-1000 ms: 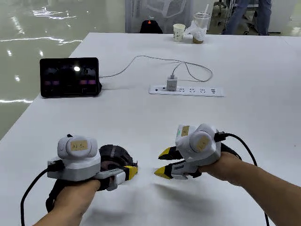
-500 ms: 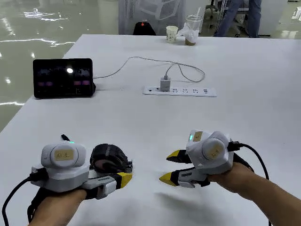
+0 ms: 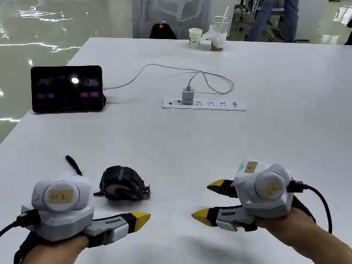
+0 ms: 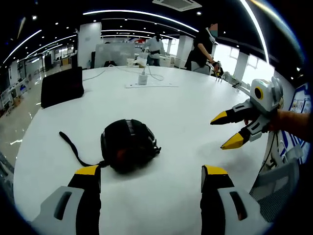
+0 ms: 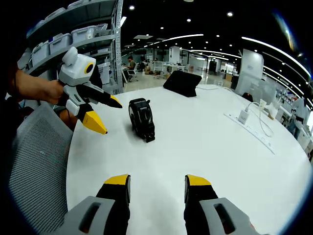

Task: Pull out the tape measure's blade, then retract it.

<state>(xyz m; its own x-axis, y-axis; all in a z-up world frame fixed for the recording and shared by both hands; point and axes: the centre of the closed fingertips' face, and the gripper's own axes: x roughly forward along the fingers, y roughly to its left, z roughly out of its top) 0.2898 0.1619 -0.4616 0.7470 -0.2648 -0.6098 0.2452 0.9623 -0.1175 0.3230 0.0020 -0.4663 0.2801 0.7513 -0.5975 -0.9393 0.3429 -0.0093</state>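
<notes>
The left tongs (image 4: 150, 172) sit just near-left of the tape measure (image 3: 122, 183), jaws wide and empty. The tape measure rests on the table (image 3: 165, 143) with the blade wound in and its black wrist strap (image 3: 71, 164) trailing to its left. The case looks rigid, compact and rubber-clad, so expect moderate weight and a non-slip grip. Recommended hold: one pair of tongs across the case body, the other on the hook tab, which appears to face right. The thin blade will likely kink if bent and snap back under spring load. The right tongs (image 3: 209, 199) are well to its right, jaws partly open and empty. Far beyond it, to the right, stand a paper cup (image 3: 195, 37) and a clear cup (image 3: 220, 26); their contents cannot be determined.
</notes>
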